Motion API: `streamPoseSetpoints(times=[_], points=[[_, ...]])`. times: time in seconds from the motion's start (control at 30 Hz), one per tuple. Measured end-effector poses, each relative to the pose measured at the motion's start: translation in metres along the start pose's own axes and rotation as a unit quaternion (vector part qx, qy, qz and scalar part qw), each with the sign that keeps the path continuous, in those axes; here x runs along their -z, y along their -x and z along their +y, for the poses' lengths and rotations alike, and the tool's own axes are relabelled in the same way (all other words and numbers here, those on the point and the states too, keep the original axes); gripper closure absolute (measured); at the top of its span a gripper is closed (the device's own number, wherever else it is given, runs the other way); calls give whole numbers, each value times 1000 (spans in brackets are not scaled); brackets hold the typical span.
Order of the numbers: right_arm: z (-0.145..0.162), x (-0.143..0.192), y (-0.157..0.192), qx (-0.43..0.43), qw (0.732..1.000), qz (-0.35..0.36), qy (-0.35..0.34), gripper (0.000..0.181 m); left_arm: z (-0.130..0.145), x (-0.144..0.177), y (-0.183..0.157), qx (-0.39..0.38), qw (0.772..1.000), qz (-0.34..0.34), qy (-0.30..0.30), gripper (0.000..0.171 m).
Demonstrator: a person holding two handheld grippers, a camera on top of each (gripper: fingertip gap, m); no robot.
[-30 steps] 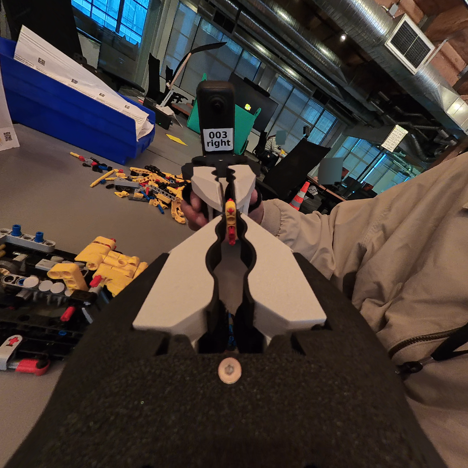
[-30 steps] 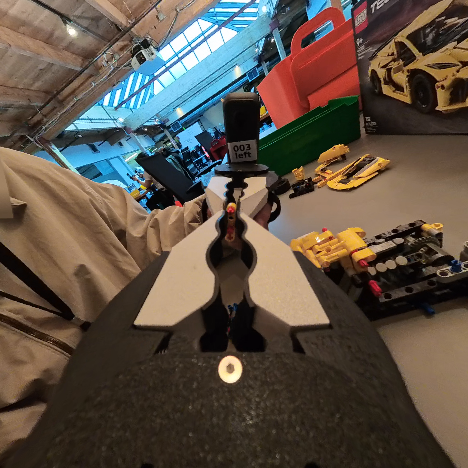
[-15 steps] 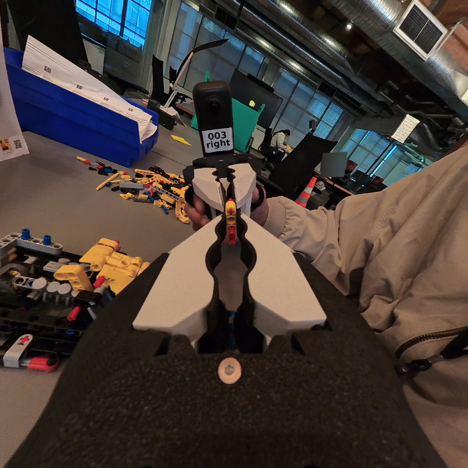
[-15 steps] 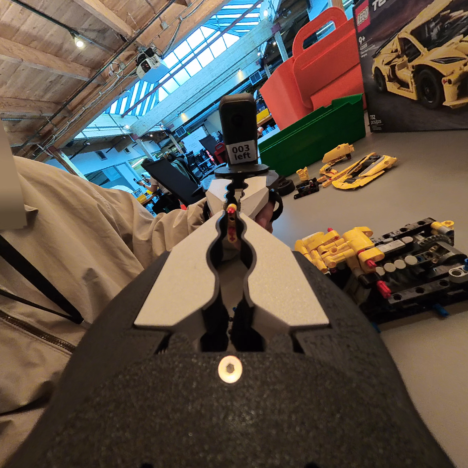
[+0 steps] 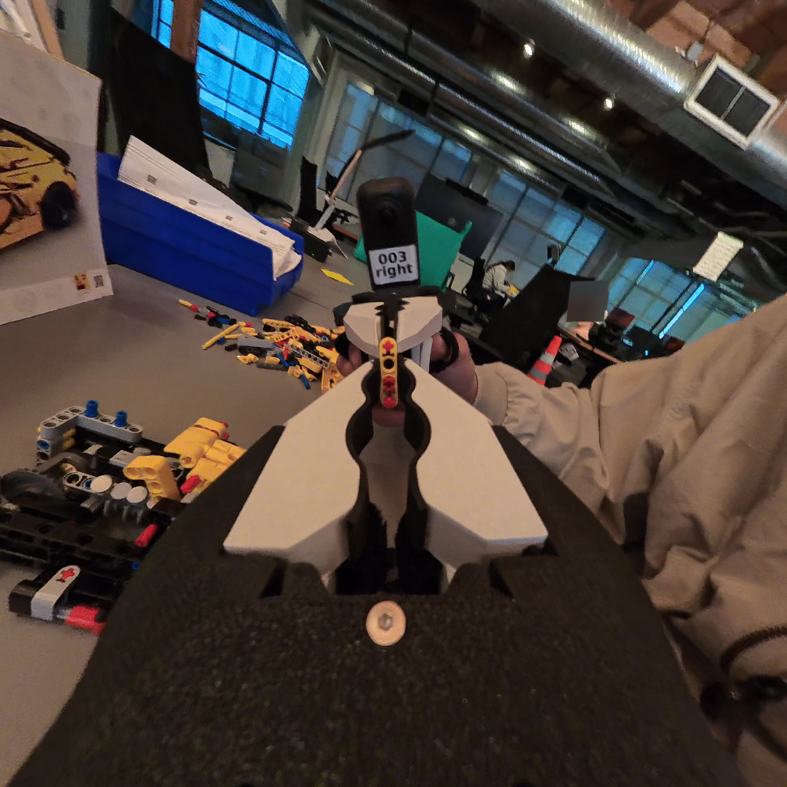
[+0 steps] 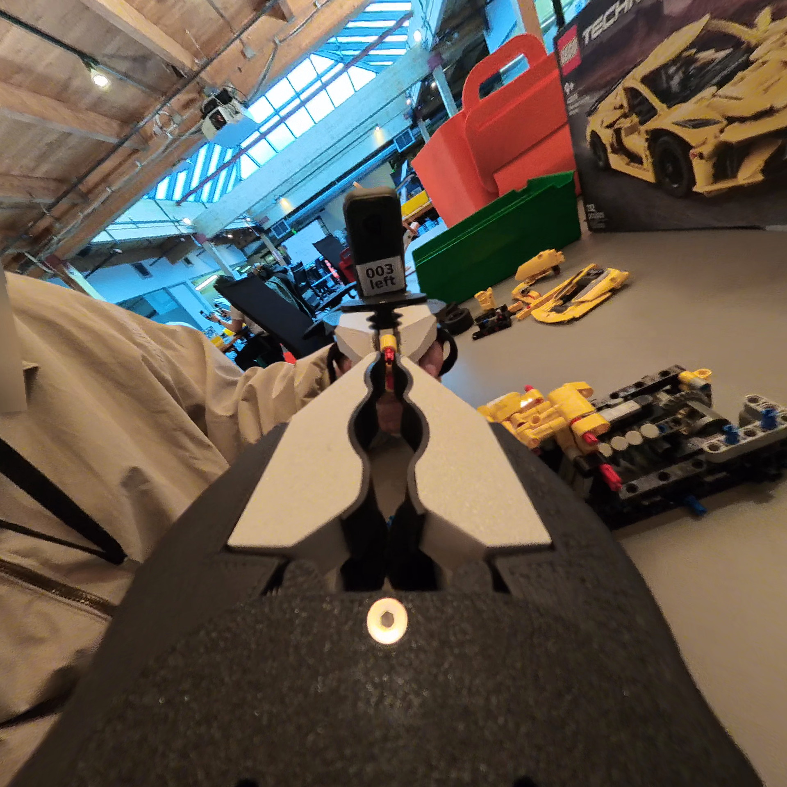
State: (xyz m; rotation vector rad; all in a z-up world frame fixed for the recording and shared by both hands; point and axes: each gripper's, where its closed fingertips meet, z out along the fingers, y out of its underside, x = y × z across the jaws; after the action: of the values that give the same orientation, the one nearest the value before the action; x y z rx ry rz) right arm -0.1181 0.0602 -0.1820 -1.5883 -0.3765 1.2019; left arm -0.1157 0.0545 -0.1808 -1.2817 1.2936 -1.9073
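Note:
A small yellow beam [image 5: 388, 369] with red pins stands upright between the two grippers, which face each other above the grey table [image 5: 127, 374]. My left gripper [image 5: 388, 385] is shut on its lower part. My right gripper [image 6: 388, 369] is shut on the same piece, seen edge-on in the right wrist view [image 6: 388, 342]. The right gripper [image 5: 392, 328] also shows straight ahead in the left wrist view, held by a hand. The left gripper [image 6: 385, 336] shows likewise in the right wrist view. A beige sleeve [image 5: 617, 447] lies beside them.
A half-built black and yellow model chassis [image 5: 85, 489] [image 6: 639, 438] lies on the table beside the grippers. Loose parts [image 5: 289, 340] lie before a blue bin [image 5: 191, 251]. Yellow body panels [image 6: 570, 294], a green bin [image 6: 498, 242], a red case [image 6: 502, 127] and a set box [image 6: 681, 115] stand behind. The tips of both grippers are at nearly the same place.
Both grippers stay shut on the beam. Both views have swung a little, and the printed box has come into the left wrist view at the left edge.

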Motion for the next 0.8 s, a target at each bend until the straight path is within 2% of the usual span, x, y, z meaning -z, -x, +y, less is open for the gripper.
streamPoseSetpoints(times=[0.13,0.3,0.33,0.4,0.43,0.5,0.53,0.6,0.63,0.67,0.7,0.77,0.8], points=[[-2,3,-6,-18,1000,1,-18,181,-7,-2,7,45,999,-4,-28,166],[1,0,-7,-25,1000,-5,-17,180,-8,3,8,47,999,-3,-20,166],[4,-2,-9,-27,1000,-3,-10,179,-4,5,11,52,999,-2,-7,166],[15,-7,-19,-26,999,30,15,179,5,13,19,15,999,-21,46,165],[20,-11,-22,-16,998,49,29,181,-3,22,27,-9,998,-44,48,163],[32,-13,-38,16,991,106,78,161,-34,67,59,-48,989,-139,30,164],[38,-10,-49,39,983,146,104,155,-46,102,85,-78,970,-227,43,165],[39,0,-63,89,966,206,129,157,-45,184,133,-121,900,-395,143,165],[36,3,-64,108,961,218,128,160,-35,220,147,-109,866,-447,197,165],[32,6,-65,122,958,228,122,162,-29,251,157,-86,837,-493,221,164],[29,9,-67,128,956,238,114,163,-23,269,163,-59,826,-515,221,164],[26,16,-72,119,954,256,105,165,-1,271,159,7,847,-476,236,164],[23,19,-74,112,954,261,97,168,7,271,158,21,849,-467,248,165]])
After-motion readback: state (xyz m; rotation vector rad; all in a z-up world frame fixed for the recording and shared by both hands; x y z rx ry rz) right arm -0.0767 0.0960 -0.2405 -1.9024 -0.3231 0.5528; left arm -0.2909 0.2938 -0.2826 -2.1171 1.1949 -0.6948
